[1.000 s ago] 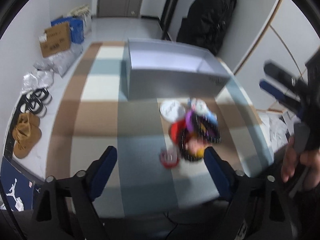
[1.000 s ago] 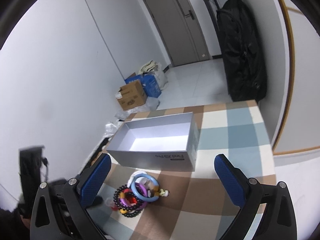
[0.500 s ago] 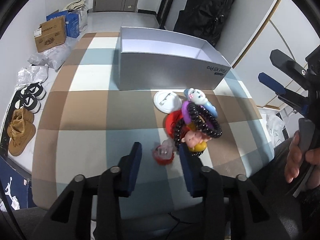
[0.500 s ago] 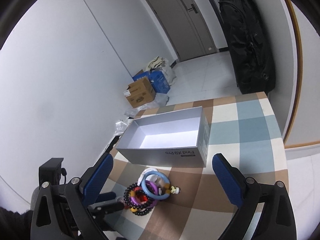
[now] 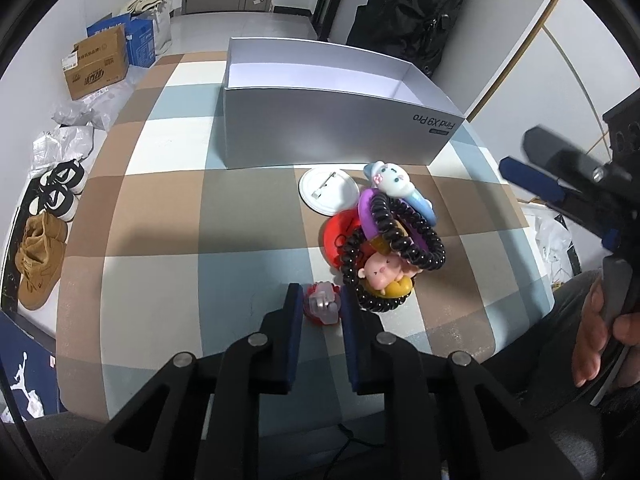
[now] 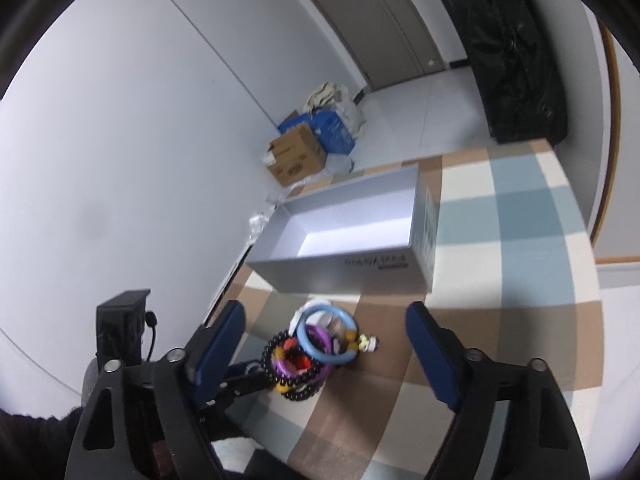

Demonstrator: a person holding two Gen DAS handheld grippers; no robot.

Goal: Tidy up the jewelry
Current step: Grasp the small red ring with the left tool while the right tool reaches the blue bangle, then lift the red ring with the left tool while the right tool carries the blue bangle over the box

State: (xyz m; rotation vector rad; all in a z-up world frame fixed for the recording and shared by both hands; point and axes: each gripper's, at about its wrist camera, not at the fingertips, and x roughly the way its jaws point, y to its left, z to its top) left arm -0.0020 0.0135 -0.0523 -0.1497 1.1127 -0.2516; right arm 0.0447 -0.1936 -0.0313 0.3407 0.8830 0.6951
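Note:
My left gripper (image 5: 321, 305) is shut on a small red and clear trinket (image 5: 322, 308) at the near edge of the pile on the checked table (image 5: 160, 216). The pile (image 5: 384, 236) holds black coil bands, a purple ring, a blue ring, a red disc, a pink doll charm, a white cartoon charm and a white round badge (image 5: 329, 196). An open grey box (image 5: 336, 128) stands behind it. My right gripper (image 6: 326, 344) is open, held above the pile (image 6: 316, 354), and also shows at the right in the left wrist view (image 5: 560, 184).
The grey box (image 6: 352, 232) is empty inside. Beyond the table's left edge lie shoes (image 5: 40, 256), bags and a cardboard carton (image 5: 98, 66) on the floor. A black bag (image 5: 412, 4) hangs behind the box. The table's near edge is just under my left gripper.
My left gripper has moved in low and closed from wide open onto the red and clear trinket. My right gripper has tilted and moved closer over the pile, still open.

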